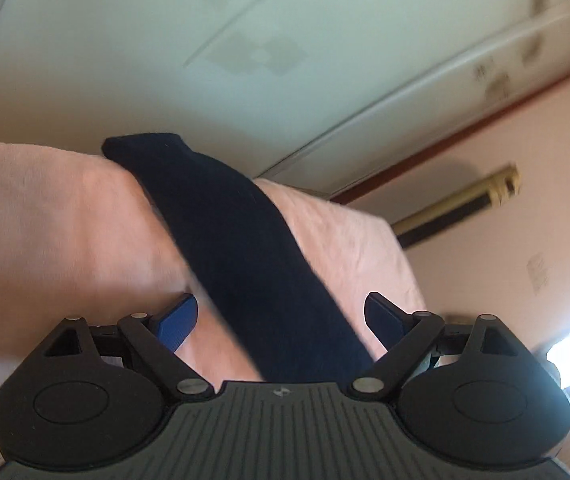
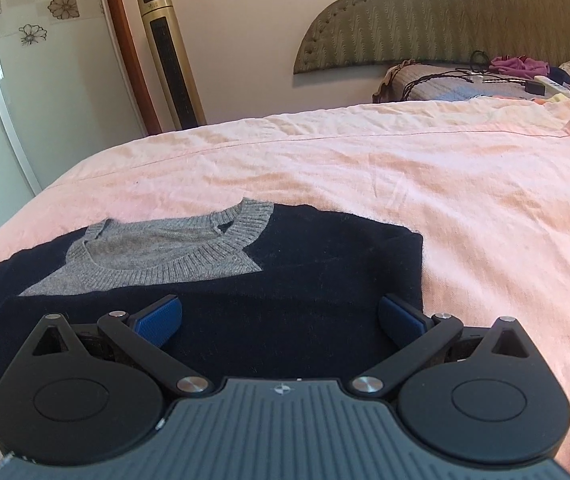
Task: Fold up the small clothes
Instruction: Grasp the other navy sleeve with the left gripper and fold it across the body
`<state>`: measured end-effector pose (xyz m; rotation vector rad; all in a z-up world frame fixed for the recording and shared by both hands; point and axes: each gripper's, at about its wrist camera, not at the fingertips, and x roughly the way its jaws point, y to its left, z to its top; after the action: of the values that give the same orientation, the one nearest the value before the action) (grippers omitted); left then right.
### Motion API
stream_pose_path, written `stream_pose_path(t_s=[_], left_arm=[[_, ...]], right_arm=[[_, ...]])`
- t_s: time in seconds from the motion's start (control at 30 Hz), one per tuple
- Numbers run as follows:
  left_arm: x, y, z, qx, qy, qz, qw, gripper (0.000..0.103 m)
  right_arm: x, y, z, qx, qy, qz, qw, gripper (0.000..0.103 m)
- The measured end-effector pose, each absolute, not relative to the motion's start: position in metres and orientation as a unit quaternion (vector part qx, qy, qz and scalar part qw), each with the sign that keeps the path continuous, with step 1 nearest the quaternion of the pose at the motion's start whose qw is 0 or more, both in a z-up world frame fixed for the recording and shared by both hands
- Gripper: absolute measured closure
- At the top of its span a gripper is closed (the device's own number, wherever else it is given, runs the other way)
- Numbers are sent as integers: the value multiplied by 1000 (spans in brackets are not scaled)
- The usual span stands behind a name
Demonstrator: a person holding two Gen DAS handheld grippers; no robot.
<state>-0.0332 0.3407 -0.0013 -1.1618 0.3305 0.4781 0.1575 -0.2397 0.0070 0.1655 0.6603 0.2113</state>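
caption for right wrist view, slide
Right gripper hovers, jaws open, over a navy-and-grey sweater laid on a pink bedsheet.

My left wrist view sits close over the bed (image 1: 65, 220), rolled sideways, looking along a dark sleeve (image 1: 245, 260) toward the wardrobe (image 1: 165, 40). My right wrist view is level, low over the sweater (image 2: 285, 320), facing the headboard (image 2: 445, 12). Both share bed, wardrobe and tower fan (image 2: 169, 60).

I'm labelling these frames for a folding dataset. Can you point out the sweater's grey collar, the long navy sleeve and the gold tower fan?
grey collar (image 2: 189, 256): right wrist view, front ribbed band.
navy sleeve (image 1: 241, 248): left wrist view, mid-length of the dark strip.
gold tower fan (image 2: 171, 56): right wrist view, dark front grille.
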Motion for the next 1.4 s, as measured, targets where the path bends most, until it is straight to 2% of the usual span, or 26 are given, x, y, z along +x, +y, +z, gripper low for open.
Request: stream_pose_path(t_s=[0.13,0.2,0.27,0.33,0.47,0.6,0.73,0.87,0.9,0.97,1.0,1.03,1.07,1.13,1.3,1.4], left_arm=[[-20,356,-1,-548,148,237,789,13],[-10,355,1,-533,152,250,794,25],[-3,356,1,-507,172,269,801,66],[4,351,1,-462,203,300,809,92],[19,317,18,-360,223,314,850,100],[42,237,50,-267,214,226,912,99],[58,100,64,-89,196,68,974,99],[64,-12,29,34,284,-125,950,98],[63,-27,20,56,304,-150,939,95],[57,-36,11,91,306,-149,936,71],[50,-32,12,94,294,-159,938,63],[43,-26,18,89,285,-167,940,42],[36,-18,24,77,275,-167,944,25],[23,-1,40,45,240,-152,958,20],[7,62,41,-80,226,-60,969,19],[-4,99,33,-169,221,-22,960,19]], right_arm=[[157,-241,7,88,321,103,937,0],[158,-241,7,89,321,103,937,0],[157,-241,7,90,321,103,937,0],[158,-241,7,90,321,103,937,0],[157,-243,8,98,319,105,937,0],[157,-244,8,104,317,105,937,0],[157,-247,8,115,314,107,936,0],[155,-255,7,143,307,114,934,0],[155,-257,7,149,306,116,933,0],[154,-260,7,157,304,119,932,0],[154,-260,7,159,303,119,932,0],[154,-260,7,160,303,120,932,0],[154,-260,7,160,303,120,932,0],[154,-260,7,160,303,120,932,0],[154,-258,8,153,305,117,933,0],[153,-245,12,110,318,104,936,0]])
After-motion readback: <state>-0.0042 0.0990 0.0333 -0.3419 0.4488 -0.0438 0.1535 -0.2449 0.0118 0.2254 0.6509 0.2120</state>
